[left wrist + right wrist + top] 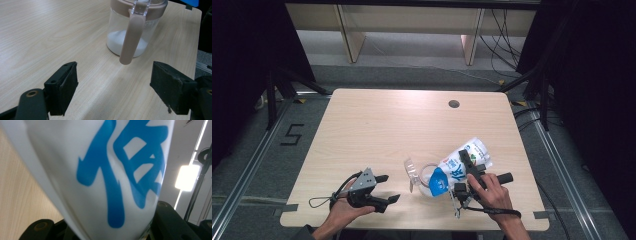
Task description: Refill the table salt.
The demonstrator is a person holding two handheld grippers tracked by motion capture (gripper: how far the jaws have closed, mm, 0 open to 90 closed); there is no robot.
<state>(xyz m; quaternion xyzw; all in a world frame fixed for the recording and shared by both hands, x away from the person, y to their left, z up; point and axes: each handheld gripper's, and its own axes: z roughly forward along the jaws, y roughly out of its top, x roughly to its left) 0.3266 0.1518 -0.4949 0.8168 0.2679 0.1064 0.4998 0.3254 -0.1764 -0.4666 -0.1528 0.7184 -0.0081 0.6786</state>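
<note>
The right gripper [468, 170] fingers grip a tilted white-and-blue pouch [462, 162] over the clear jar [135, 30], which already holds some white powder. The left gripper [384, 189] fingers are open, the jar just ahead; pouring seems unfinished.

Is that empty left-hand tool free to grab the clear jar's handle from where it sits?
Probably yes. The left tongs stand open, facing the jar, whose handle points toward them across bare table. The tilted pouch stays on the far side.
</note>
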